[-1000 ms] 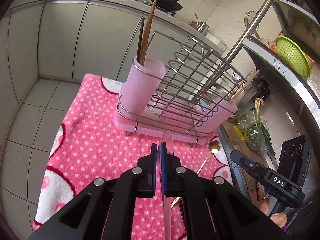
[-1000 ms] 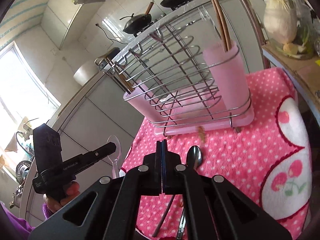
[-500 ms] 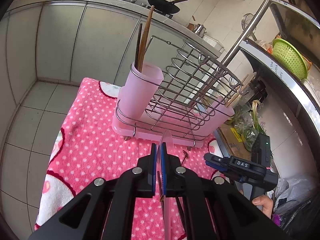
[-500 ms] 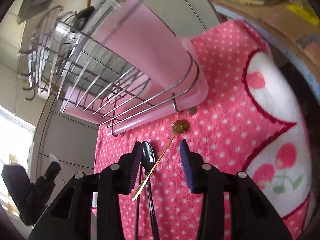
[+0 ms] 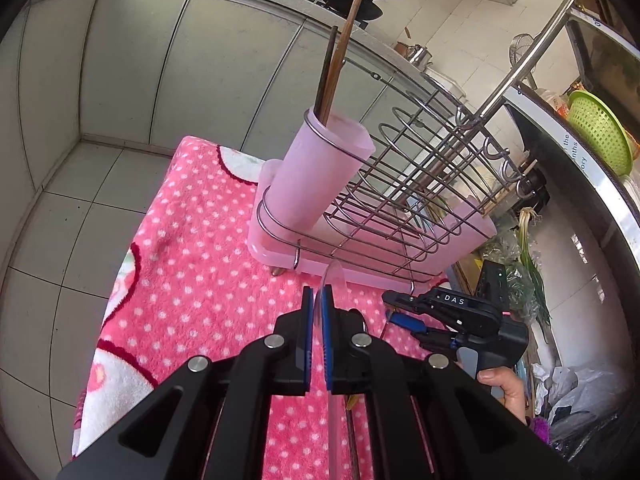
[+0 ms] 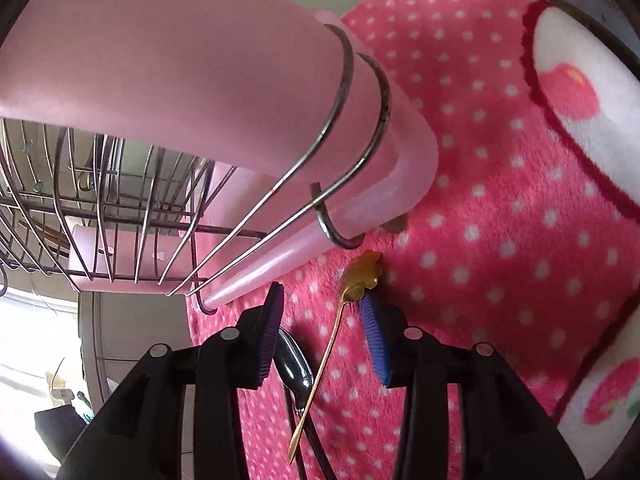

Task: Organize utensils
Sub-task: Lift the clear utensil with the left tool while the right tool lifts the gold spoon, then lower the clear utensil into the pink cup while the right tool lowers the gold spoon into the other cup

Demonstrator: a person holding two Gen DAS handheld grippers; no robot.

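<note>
While the left tongs (image 5: 317, 322) stay clamped on a clear plastic spoon (image 5: 335, 280) before the pink wire dish rack (image 5: 360, 216), the right tongs (image 6: 322, 320), partly open after just widening, straddle a gold flower-ended spoon (image 6: 340, 320) on the pink polka-dot cloth (image 6: 500, 200).

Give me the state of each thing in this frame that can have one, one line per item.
Left hand-held gripper: shut on a clear plastic spoon.
Right hand-held gripper: open, low over the cloth, straddling the gold spoon.
Gold spoon: lying flat on the pink cloth, not gripped.
Steel spoon: lying flat beside it.
Pink cup: upright in the wire rack, holding chopsticks.
</note>
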